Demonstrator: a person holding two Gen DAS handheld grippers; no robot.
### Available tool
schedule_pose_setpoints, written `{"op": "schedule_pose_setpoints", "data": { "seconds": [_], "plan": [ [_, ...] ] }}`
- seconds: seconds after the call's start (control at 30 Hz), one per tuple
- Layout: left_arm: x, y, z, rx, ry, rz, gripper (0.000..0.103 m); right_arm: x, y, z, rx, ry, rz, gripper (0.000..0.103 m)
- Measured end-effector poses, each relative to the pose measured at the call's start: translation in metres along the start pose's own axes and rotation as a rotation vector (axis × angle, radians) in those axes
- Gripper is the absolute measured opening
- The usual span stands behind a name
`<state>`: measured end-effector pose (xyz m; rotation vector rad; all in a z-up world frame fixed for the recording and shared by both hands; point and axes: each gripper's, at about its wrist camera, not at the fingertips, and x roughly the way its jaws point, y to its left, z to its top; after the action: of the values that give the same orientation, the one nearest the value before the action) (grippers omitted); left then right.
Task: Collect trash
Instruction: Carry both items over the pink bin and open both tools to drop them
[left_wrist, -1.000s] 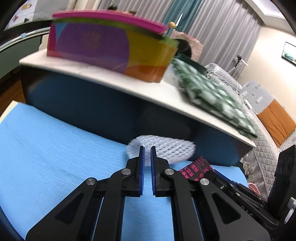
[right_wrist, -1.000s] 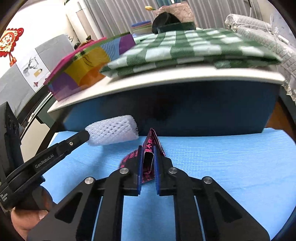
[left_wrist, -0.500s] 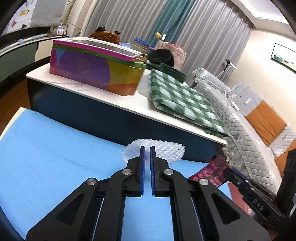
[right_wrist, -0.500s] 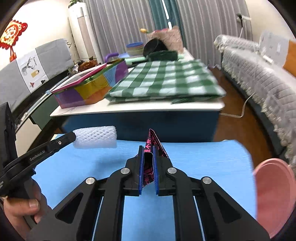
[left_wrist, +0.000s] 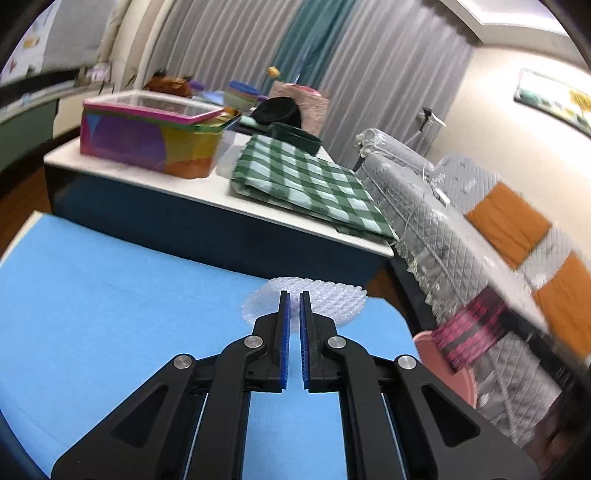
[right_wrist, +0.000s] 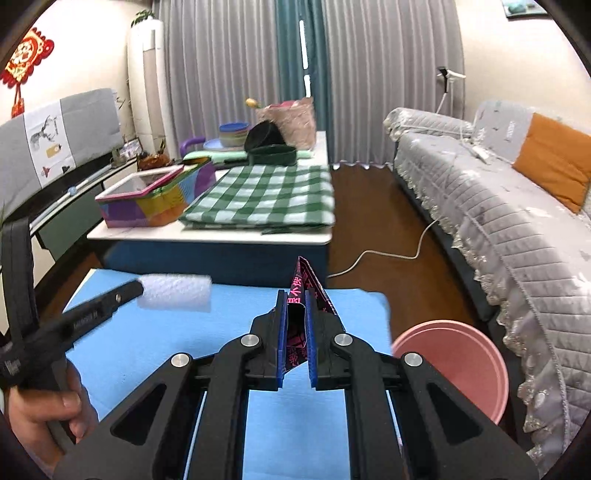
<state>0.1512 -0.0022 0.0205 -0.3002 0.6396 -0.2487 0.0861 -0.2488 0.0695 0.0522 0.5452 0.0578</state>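
Foam net sleeve (right_wrist: 177, 295) — white, soft mesh texture. Snack wrapper (right_wrist: 301, 295) — glossy black-and-pink printed film, creased. Blue table mat (left_wrist: 110, 295) matt, faintly ribbed; pink bin (right_wrist: 461, 365) smooth plastic.

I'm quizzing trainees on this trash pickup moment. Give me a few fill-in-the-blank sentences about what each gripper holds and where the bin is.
1. The left gripper is shut on a white ____ sleeve.
2. The right gripper is shut on a black wrapper printed in ____.
3. The bin beside the blue mat is ____ in colour.
4. The cloth on the table has a green ____ pattern.

Missing words: foam net; pink; pink; checked
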Motion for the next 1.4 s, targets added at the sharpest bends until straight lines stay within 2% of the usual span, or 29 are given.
{"op": "schedule_pose_setpoints", "data": {
  "seconds": [0.27, 0.53, 0.93, 1.4],
  "plan": [
    [-0.010, -0.032, -0.027, 0.074, 0.026, 0.002, 0.005, -0.039, -0.034, 0.006, -0.018, -0.061, -0.005, 0.010],
    [-0.017, -0.069, -0.056, 0.168, 0.031, 0.002, 0.005, -0.054, -0.080, 0.003, -0.031, -0.077, -0.028, 0.010],
    [-0.007, -0.104, -0.077, 0.212, 0.049, -0.033, 0.005, -0.056, -0.134, -0.017, 0.033, -0.115, -0.067, 0.010],
    [0.019, -0.160, -0.086, 0.277, 0.084, -0.096, 0.005, -0.039, -0.195, -0.029, 0.132, -0.079, -0.143, 0.010]
  ]
}}
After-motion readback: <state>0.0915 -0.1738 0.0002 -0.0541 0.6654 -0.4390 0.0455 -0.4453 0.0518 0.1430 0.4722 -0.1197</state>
